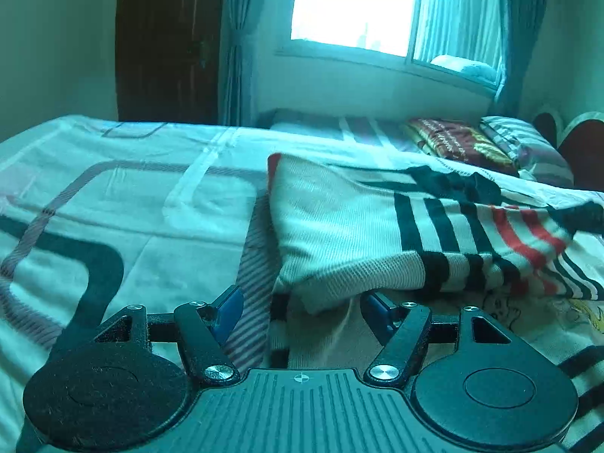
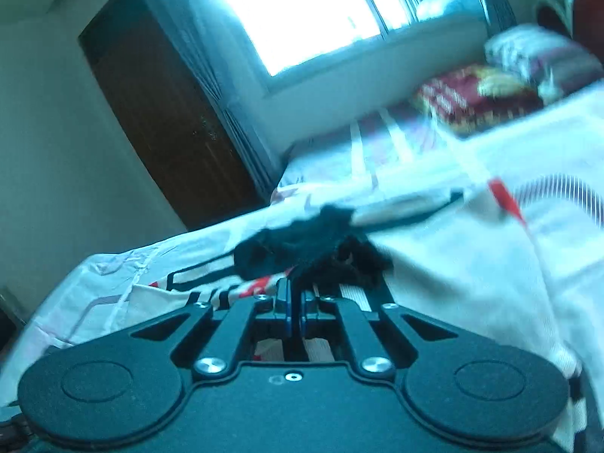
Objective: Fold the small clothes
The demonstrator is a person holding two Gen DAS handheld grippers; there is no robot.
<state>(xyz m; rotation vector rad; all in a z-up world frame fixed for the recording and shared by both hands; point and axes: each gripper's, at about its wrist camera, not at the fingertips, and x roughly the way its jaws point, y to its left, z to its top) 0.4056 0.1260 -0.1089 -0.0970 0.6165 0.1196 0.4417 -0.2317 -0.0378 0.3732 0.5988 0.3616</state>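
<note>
A small cream knit garment (image 1: 339,222) with black and red stripes lies partly folded on the bed. My left gripper (image 1: 302,311) is open just in front of its near folded edge. The cloth's hem hangs between the blue pads (image 1: 231,304) without being pressed. In the right wrist view, my right gripper (image 2: 296,296) is shut on the garment's black trim (image 2: 302,241), which bunches up at the fingertips. The rest of the cream cloth (image 2: 453,275) trails off to the right. This view is blurred by motion.
The bed sheet (image 1: 113,196) is white with dark and striped curved bands. Pillows (image 1: 460,139) lie at the far right of the bed. Behind stand a bright window (image 1: 355,3), a tied curtain (image 1: 234,49) and a dark wooden door (image 1: 166,41).
</note>
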